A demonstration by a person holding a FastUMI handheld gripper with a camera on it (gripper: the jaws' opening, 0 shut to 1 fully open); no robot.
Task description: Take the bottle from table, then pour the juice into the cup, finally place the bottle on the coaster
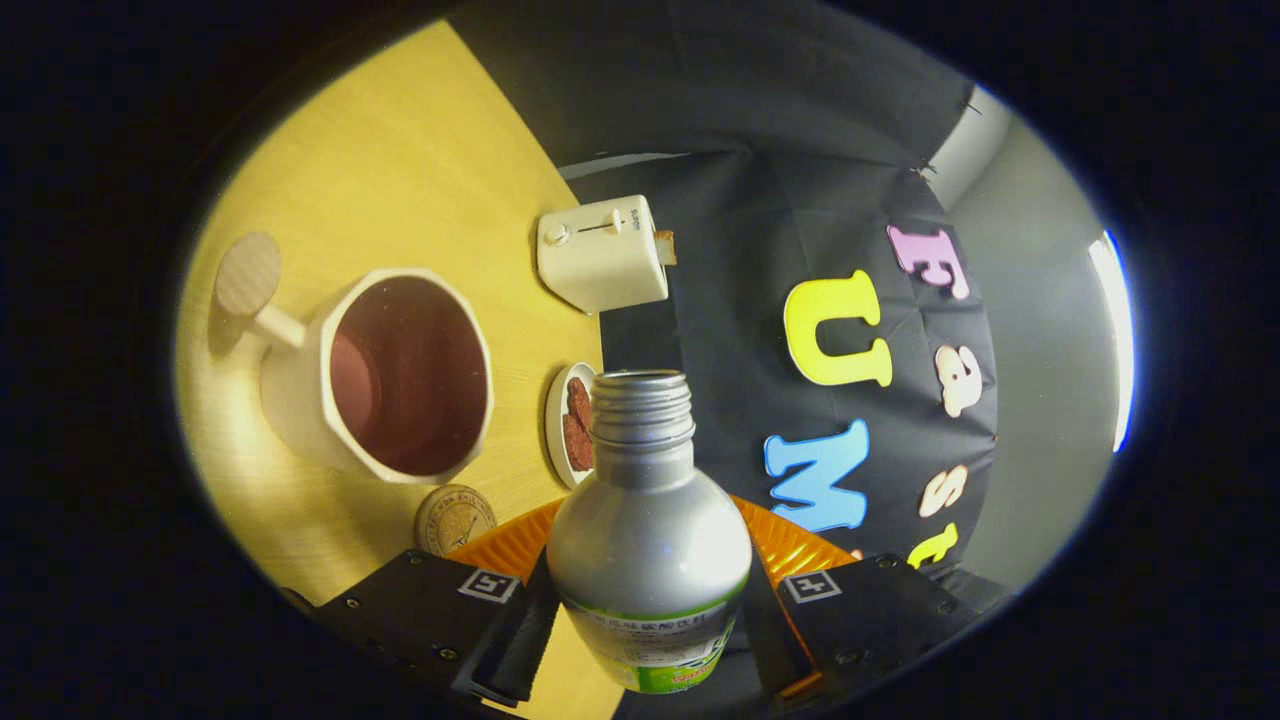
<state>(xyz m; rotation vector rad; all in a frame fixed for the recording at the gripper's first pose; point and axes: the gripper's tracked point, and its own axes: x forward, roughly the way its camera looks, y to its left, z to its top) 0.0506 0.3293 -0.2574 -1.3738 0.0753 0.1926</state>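
Note:
A silver bottle [648,530] with a green-and-white label and an open threaded neck sits between my fingers, and my gripper [648,625] is shut on the silver bottle. The whole scene is rolled sideways, so the bottle is tilted well over. Its mouth points toward a white faceted cup [385,375] with a dark reddish inside and a handle, standing on the yellow table [400,150]. A round brown coaster [455,520] lies on the table just beyond my left finger, near the cup's base.
A white toaster [600,252] stands at the table's far edge. A small white plate [560,425] with dark reddish food lies behind the bottle's neck. An orange ribbed object [510,545] shows behind the bottle's body.

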